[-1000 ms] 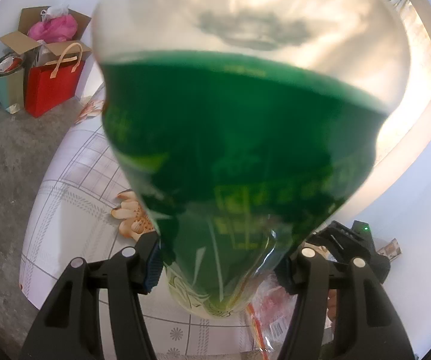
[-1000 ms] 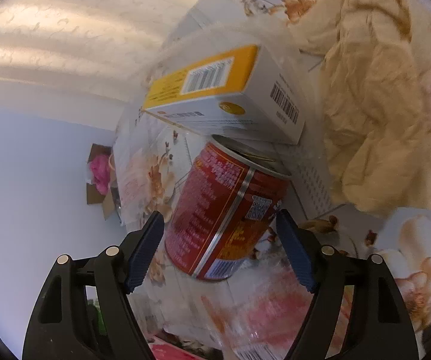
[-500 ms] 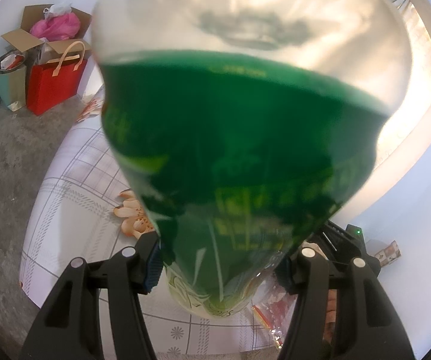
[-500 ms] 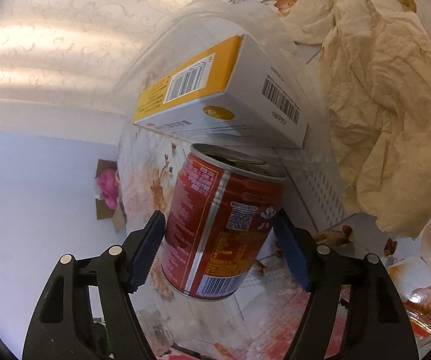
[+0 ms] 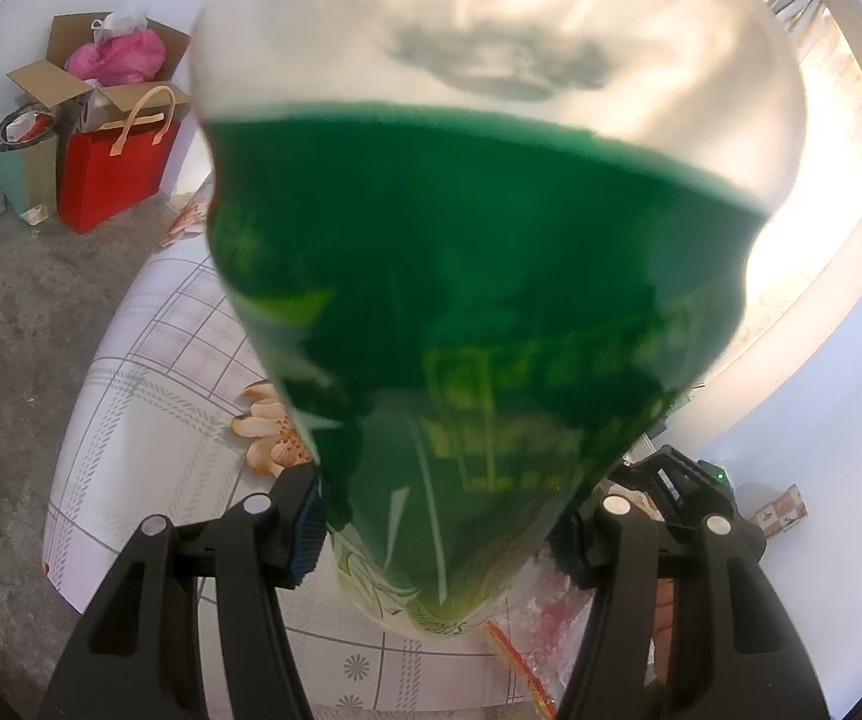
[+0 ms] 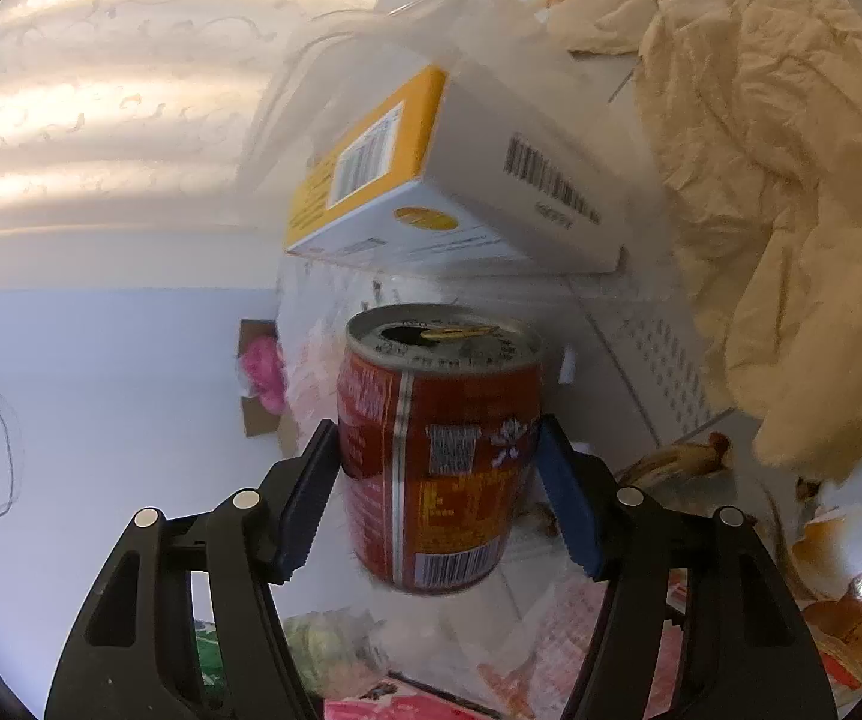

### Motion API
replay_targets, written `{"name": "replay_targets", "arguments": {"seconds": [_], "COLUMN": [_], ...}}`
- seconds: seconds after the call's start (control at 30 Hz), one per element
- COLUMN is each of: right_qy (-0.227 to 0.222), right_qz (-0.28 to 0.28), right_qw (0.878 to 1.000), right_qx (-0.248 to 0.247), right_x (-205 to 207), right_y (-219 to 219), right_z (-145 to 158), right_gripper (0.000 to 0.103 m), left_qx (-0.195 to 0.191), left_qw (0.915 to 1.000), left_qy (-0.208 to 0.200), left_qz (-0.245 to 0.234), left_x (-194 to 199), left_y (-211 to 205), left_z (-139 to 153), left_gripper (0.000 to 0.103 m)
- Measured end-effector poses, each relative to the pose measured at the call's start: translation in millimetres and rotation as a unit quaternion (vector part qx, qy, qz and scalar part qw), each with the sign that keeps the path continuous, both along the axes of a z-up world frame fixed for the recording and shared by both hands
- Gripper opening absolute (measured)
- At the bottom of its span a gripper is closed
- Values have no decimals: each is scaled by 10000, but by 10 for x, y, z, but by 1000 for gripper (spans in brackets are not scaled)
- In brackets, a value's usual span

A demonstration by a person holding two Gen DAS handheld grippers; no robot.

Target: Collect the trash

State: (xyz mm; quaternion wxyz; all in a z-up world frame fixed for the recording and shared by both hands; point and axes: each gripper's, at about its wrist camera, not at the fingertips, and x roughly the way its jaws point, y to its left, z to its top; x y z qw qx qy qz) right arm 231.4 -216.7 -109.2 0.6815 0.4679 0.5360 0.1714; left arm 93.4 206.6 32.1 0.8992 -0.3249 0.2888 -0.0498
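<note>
From my left wrist camera: the left tongs are clamped on a clear plastic bottle with a green label, its narrow lower end pinched between the blue pads and its body rising up and filling most of the frame (too close to read the print). Below the tongs lies a tablecloth with a grid and flower pattern, and a clear wrapper with red print lies on it just under the right finger. Far off to the upper left, on the concrete floor, stand a red paper bag and an open cardboard box holding pink plastic.

From my right wrist camera: the right tongs are closing around a red drink can, which stands upright between the fingers with its opened top facing up. Both blue pads look to be at the can's sides, though I cannot tell whether they press yet. Just beyond the can lies a white and yellow carton with barcodes inside a clear plastic tray. To the right of the tongs spreads crumpled beige paper; below them lie crumpled wrappers.
</note>
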Motion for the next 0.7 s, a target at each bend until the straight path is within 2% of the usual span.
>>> {"name": "replay_targets", "arguments": {"seconds": [0.4, 0.7], "right_qy": [-123, -459], "right_qz": [219, 458], "right_qw": [9987, 9962], "right_qx": [449, 586], "right_x": [-70, -127], "right_y": [35, 63], "right_z": [113, 322], "right_gripper": [62, 62], "left_qx": [51, 116], "left_qw": [9999, 9994], "left_qy": [-84, -312], "left_qz": [60, 100], "left_x": [-41, -153], "left_y": [-31, -57], "left_z": [33, 43], "left_gripper": [58, 58]}}
